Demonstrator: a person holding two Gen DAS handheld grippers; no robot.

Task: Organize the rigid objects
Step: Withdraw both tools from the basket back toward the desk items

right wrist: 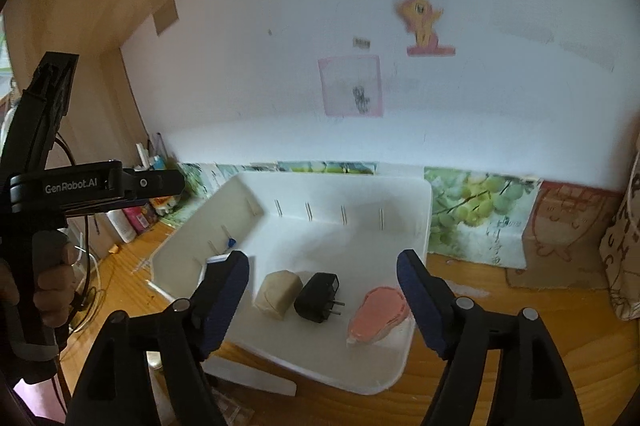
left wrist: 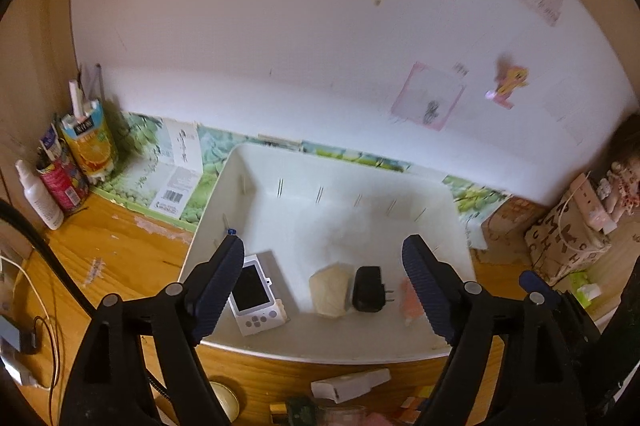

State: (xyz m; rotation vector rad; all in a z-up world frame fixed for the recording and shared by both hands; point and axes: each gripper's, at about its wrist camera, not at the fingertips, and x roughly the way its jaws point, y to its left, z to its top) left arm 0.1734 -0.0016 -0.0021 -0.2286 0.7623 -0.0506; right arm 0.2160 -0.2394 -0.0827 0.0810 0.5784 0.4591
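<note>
Right wrist view: the handheld console [right wrist: 218,258] is mostly hidden behind a finger [right wrist: 224,302]. Wall papers [right wrist: 352,85] too blurry to read.

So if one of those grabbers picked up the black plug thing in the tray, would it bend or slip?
The black plug adapter looks like a hard, boxy shell, so probably stiff. Its smooth sides might slip a little. Lying flat in the white tray, prongs sideways, it seems unlikely to roll.

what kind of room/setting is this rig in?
Looks like a home desk nook, likely a child's study corner: wooden desk against a white wall with a cartoon pony sticker, a juice carton reused as a pen holder, and a white bin collecting small items.
</note>
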